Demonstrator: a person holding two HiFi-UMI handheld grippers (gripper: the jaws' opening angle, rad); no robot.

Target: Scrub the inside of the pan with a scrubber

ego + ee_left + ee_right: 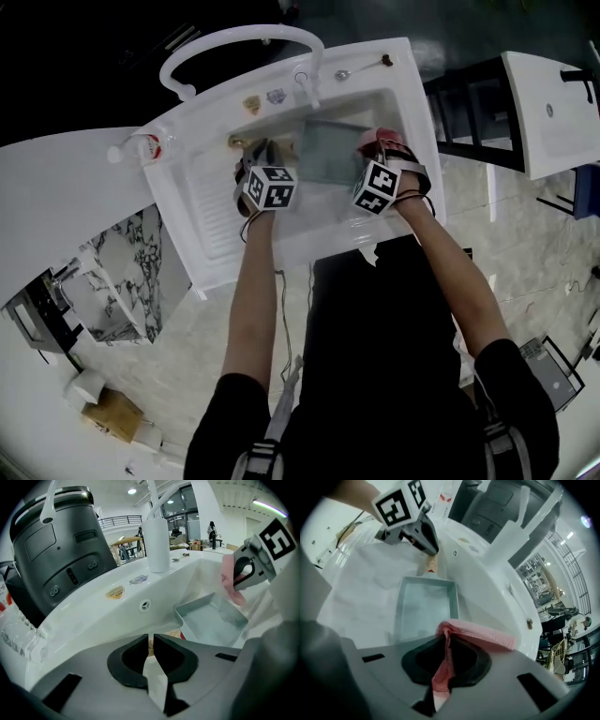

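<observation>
Tan wood shows in the thin slit between the left gripper's (151,637) jaws, which are closed on what looks like the pan's handle (429,566), at centre-left of the head view. Just right of it the pan (328,155), a rectangular metal tray, lies in the basin of the white sink (211,211), at the upper middle of that frame. Further right, the right gripper (445,641) is clamped on the pink mesh scrubber (483,633), whose free edge hangs past the jaws over the pan's right end. Whether the mesh touches the metal I cannot tell.

I judge this to be the scrubbing step itself, at or near its start: the pan is braced and the scrubber is in hand. The next move calls for pressing the mesh down onto the pan's floor and rubbing across it. Meanwhile the left gripper has to keep the handle from sliding.

Counted: one pan, one scrubber, two grippers, one sink and one arched white tap (234,39) behind it.
</observation>
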